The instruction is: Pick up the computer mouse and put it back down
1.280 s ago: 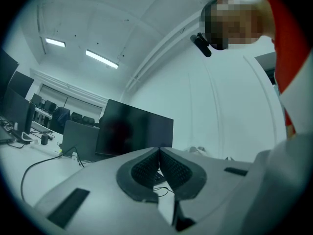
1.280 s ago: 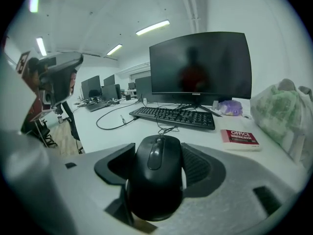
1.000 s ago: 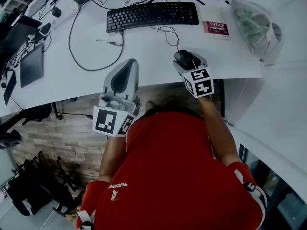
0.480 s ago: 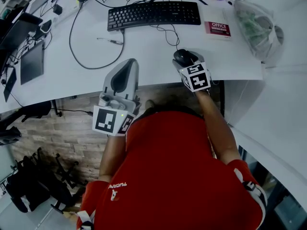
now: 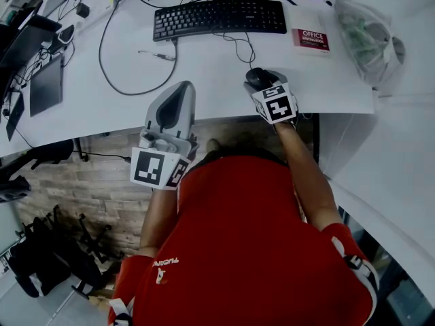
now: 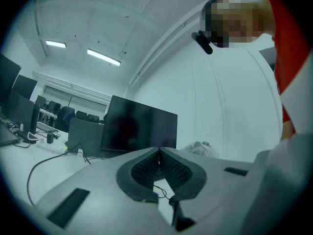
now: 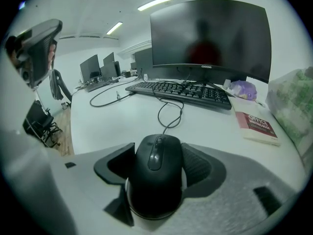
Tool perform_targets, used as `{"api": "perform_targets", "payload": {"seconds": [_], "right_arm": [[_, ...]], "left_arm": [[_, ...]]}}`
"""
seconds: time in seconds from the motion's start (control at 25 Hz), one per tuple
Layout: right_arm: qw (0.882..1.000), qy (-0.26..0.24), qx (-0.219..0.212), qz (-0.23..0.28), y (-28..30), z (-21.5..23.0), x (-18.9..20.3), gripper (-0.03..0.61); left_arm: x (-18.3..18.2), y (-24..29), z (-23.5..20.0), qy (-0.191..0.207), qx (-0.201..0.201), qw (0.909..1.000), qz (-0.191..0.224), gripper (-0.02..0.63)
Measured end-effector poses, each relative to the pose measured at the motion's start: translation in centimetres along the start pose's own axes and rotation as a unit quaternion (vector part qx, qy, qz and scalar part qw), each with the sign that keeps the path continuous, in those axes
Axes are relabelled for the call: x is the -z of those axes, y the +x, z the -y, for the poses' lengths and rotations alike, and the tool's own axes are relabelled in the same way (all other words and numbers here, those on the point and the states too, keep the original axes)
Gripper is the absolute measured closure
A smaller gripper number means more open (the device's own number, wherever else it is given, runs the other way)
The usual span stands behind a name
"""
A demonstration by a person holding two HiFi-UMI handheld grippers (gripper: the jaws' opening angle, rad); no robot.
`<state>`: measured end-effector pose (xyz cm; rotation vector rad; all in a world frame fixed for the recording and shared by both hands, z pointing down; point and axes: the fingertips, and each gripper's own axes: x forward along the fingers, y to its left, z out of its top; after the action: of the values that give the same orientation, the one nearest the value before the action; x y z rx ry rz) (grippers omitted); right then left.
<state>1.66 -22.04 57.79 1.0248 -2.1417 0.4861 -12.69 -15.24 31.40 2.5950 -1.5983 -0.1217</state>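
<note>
Two grippers are seen at the near edge of the white desk (image 5: 204,66), and only one is changed against the picture of one second ago: the right gripper (image 7: 157,163) is now found a little further forward, so that the computer mouse (image 5: 257,77) is taken between its jaws. Both pads are laid against the sides of the mouse, which is pinched but, as far as can be judged, is not yet lifted from the desk, in front of the keyboard (image 5: 219,17). The left gripper (image 6: 159,154) is kept where it was, with jaws pressed together on nothing. The grasp is therefore judged as made, and the lift is expected as the next step.
</note>
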Motion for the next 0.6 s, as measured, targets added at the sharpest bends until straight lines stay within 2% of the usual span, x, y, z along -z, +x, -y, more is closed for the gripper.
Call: {"api": "perform_targets", "payload": {"seconds": [0.32,0.48,0.6], "right_arm": [[1.0,0.002,-0.007,0.023,-0.7,0.0,-0.8,0.249],[0.997,0.014,-0.011,0.075,-3.5,0.2,-3.6,0.249],[0.991,0.015,-0.023,0.133,-6.3,-0.5,-6.9,0.282]], "left_arm": [[0.2,0.3,0.1,0.0,0.002,1.0,-0.004,0.603],[0.1,0.5,0.0,0.0,0.002,1.0,-0.001,0.603],[-0.2,0.5,-0.1,0.0,0.002,1.0,0.003,0.603]]}}
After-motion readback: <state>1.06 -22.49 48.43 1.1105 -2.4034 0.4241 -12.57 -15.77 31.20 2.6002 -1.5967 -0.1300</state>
